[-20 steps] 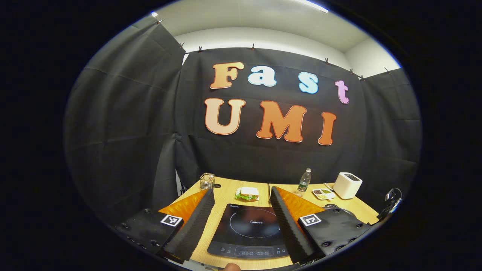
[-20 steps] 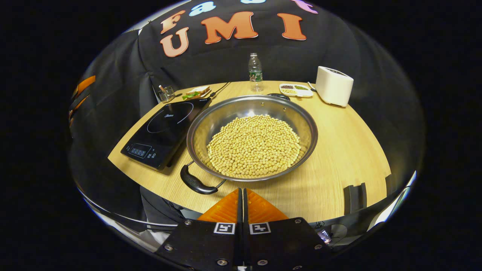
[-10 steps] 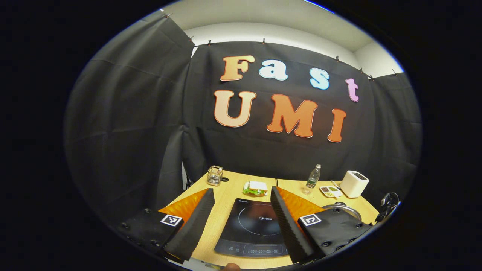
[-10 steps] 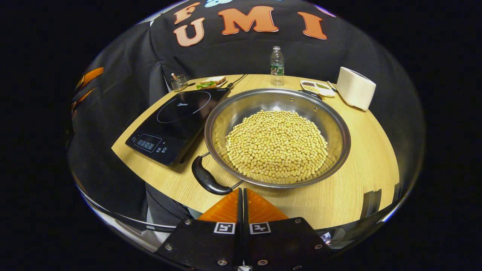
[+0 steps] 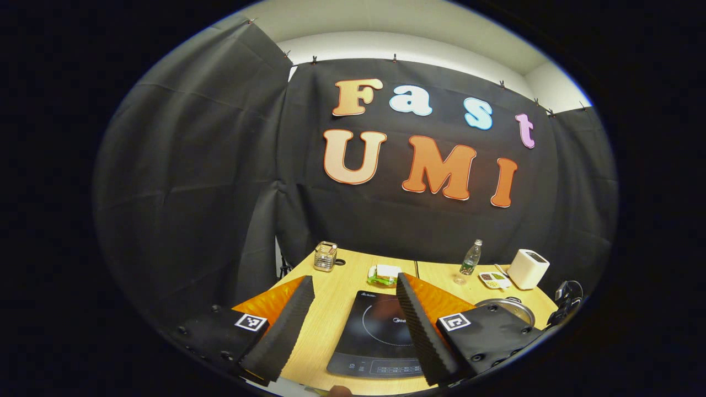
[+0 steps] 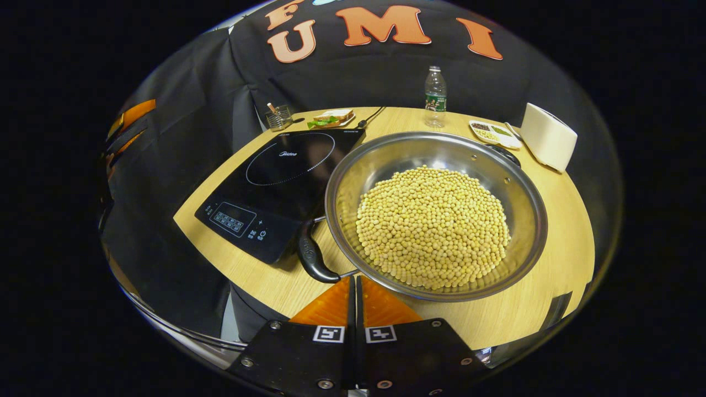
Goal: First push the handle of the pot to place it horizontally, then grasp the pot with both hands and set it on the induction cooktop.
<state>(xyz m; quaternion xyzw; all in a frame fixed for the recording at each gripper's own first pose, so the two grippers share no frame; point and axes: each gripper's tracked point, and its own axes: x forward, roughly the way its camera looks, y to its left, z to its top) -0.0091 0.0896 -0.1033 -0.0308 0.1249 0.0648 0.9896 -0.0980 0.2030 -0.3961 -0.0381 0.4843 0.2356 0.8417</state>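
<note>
A steel pot (image 6: pixel 518 187) heaped with soybeans (image 6: pixel 433 226) stands on the wooden table (image 6: pixel 557 242), right of the black induction cooktop (image 6: pixel 276 182). Its near black handle (image 6: pixel 315 259) points toward the cooktop's front corner, and its far handle (image 6: pixel 504 155) sits at the back right. My right gripper (image 6: pixel 354 278) is shut and empty, its tips just right of the near handle; whether they touch it I cannot tell. My left gripper (image 5: pixel 354 278) hangs open above the cooktop (image 5: pixel 380 331), with the pot's rim (image 5: pixel 510 306) off to its right. In the right gripper view the left gripper (image 6: pixel 129 124) sits at the far left.
Along the table's back stand a glass holder (image 6: pixel 278 117), a sandwich (image 6: pixel 330 118), a water bottle (image 6: pixel 435 96), a small divided dish (image 6: pixel 493 132) and a white toaster (image 6: pixel 549 137). The table's front edge lies just under my right gripper.
The pot's near handle has swung left toward the cooktop and the far handle to the right. My right gripper has moved in closer. The left gripper's view has drifted left.
</note>
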